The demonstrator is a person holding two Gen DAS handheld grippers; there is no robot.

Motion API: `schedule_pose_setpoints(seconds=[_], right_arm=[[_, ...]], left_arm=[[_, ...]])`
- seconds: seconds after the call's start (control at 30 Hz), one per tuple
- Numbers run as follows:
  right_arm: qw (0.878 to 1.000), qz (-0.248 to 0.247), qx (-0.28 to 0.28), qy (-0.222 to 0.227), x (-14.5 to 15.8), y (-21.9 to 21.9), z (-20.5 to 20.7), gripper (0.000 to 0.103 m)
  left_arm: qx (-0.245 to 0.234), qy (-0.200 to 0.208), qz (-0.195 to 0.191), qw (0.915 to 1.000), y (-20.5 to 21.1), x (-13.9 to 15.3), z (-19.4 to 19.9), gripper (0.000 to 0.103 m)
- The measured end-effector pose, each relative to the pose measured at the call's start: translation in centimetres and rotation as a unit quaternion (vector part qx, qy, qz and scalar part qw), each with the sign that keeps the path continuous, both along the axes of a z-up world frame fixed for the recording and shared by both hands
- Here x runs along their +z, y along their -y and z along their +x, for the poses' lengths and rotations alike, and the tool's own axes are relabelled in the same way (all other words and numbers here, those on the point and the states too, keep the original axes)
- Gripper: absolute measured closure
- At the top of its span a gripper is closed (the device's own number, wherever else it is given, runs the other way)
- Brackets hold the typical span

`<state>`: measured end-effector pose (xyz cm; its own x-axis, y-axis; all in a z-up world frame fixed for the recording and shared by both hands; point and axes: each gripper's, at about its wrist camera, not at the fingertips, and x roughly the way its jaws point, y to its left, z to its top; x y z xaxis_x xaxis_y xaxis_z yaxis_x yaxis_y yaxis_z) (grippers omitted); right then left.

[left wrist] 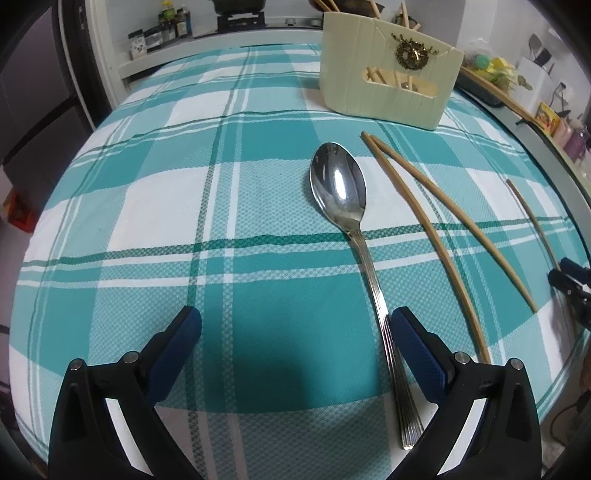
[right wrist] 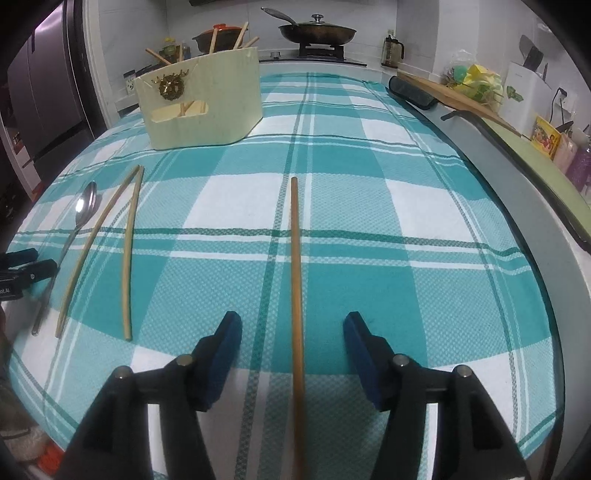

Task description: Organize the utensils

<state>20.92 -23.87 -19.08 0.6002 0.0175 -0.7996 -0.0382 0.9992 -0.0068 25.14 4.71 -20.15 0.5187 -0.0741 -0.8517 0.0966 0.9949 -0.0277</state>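
A steel spoon (left wrist: 341, 192) lies on the teal plaid cloth (left wrist: 147, 206), its handle running between my left gripper's (left wrist: 295, 325) open fingers, close to the right finger (left wrist: 413, 343). Two wooden chopsticks (left wrist: 436, 221) lie right of the spoon. A cream utensil holder (left wrist: 388, 81) with chopsticks in it stands behind. In the right wrist view, my right gripper (right wrist: 293, 328) is open, with a single chopstick (right wrist: 295, 258) lying between its fingers. The spoon (right wrist: 83, 210), the chopstick pair (right wrist: 110, 236) and the holder (right wrist: 201, 99) show at left.
A stove with a lidded pan (right wrist: 317, 31) and a red pot (right wrist: 218, 35) stands behind the table. A cutting board (right wrist: 461, 96) and a dark roll (right wrist: 412, 92) lie along the right counter. A fridge (right wrist: 44, 85) stands at left. The cloth's front edge is near both grippers.
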Motion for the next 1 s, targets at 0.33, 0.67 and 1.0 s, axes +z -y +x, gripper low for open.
schedule_pose_setpoints(seconds=[0.33,0.67,1.0], right_arm=[[1.0,0.0,-0.011,0.027,-0.3,-0.1,-0.9,0.041],[0.999,-0.001,-0.026,0.027,-0.5,0.3,-0.7,0.028],[1.0,0.0,-0.007,0.023,-0.6,0.3,-0.5,0.024]], left_arm=[[0.014,0.027,0.0,0.9995,0.0,-0.1,-0.9,0.0],[0.018,0.035,-0.003,0.9992,-0.1,-0.1,-1.1,0.0],[0.016,0.026,0.005,0.9995,0.3,-0.4,-1.4,0.0]])
